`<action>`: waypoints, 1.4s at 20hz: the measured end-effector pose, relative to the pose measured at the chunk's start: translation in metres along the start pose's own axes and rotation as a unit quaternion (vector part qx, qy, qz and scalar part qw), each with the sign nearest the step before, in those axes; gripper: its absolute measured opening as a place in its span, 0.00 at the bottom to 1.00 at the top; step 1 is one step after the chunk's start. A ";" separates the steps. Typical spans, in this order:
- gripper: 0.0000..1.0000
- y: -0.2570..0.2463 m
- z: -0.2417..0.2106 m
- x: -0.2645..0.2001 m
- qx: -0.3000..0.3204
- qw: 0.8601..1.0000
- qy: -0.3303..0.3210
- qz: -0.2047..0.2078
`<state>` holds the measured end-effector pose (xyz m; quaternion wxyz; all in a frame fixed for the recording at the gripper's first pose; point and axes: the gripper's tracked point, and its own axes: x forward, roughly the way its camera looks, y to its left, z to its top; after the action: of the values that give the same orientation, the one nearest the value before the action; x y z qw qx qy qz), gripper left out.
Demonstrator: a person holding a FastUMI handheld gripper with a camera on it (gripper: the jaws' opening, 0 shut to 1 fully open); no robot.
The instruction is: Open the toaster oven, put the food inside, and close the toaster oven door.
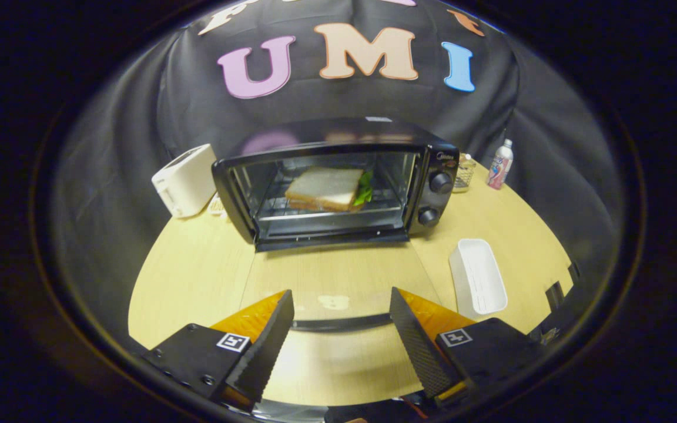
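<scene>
Toaster oven [338,182]: black, boxy, sits on the counter [197,276] well beyond the tool [338,338], front facing it. Door [338,282] is folded fully down, glass lying flat toward the tool, its dark handle bar between the tool's spread, empty fingers. Two round knobs [439,182] stacked on the right panel. Sandwich [327,189]: white bread, square, lying flat on the wire rack [327,212] inside the cavity, green leaf sticking out on its right side.
</scene>
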<state>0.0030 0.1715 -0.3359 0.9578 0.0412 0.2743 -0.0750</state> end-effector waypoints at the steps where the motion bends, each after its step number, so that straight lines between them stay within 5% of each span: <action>1: 1.00 -0.004 -0.009 -0.001 -0.012 1.000 0.010 0.000; 13: 1.00 -0.002 -0.072 0.046 -0.029 0.997 0.078 -0.003; 28: 1.00 0.007 -0.031 0.031 -0.020 0.999 0.037 0.008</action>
<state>0.0141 0.1786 -0.3781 0.9484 0.0270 0.3102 -0.0601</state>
